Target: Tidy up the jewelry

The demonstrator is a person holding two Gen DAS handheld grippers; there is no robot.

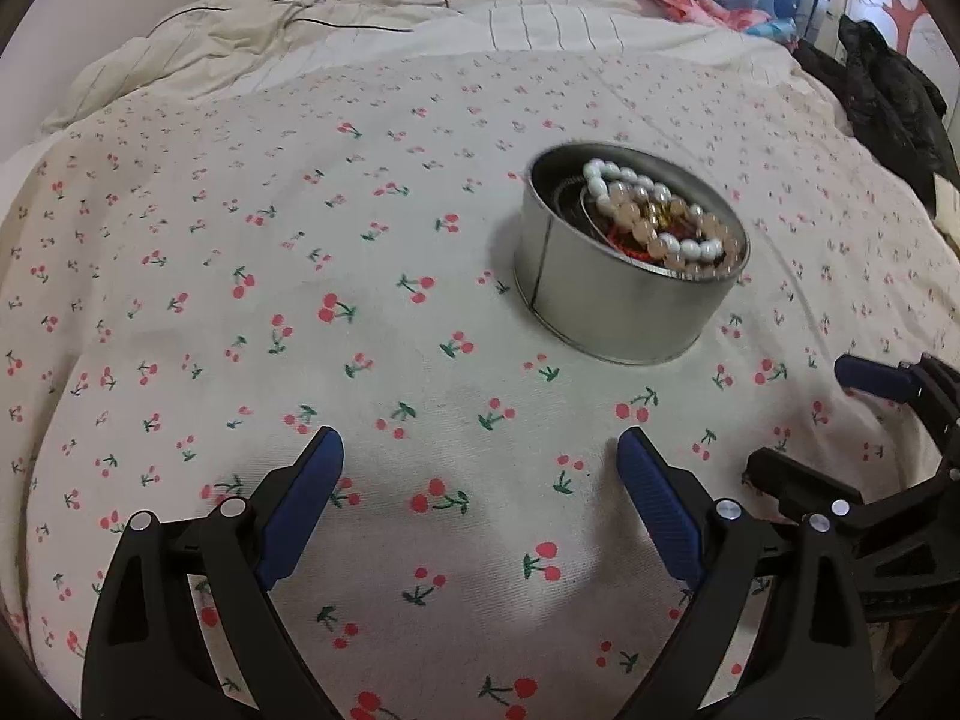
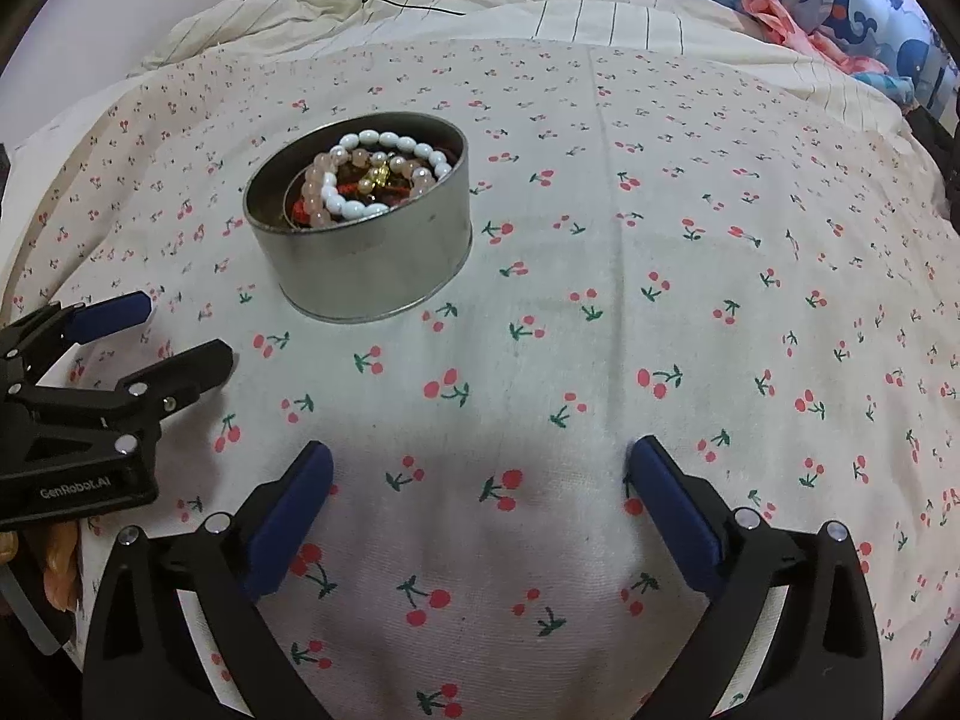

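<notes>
A round metal tin (image 1: 618, 306) stands on the cherry-print bedsheet (image 1: 300, 240). It holds a white bead bracelet (image 1: 606, 177), a pink bead bracelet (image 1: 636, 213), a red cord and a gold piece. In the right wrist view the tin (image 2: 372, 264) sits ahead to the left, with the white bracelet (image 2: 384, 138) on top. My left gripper (image 1: 480, 450) is open and empty, short of the tin. My right gripper (image 2: 480, 462) is open and empty, to the right of the tin. Each gripper shows in the other's view, the right one (image 1: 810, 420) and the left one (image 2: 174, 330), both open.
A crumpled cream duvet (image 1: 240, 42) with a thin black cable (image 1: 336, 18) lies at the head of the bed. Blue whale-print bedding (image 2: 840, 0) and pink cloth (image 2: 774, 12) lie at the far right. Dark clothing (image 1: 888, 96) lies at the right edge.
</notes>
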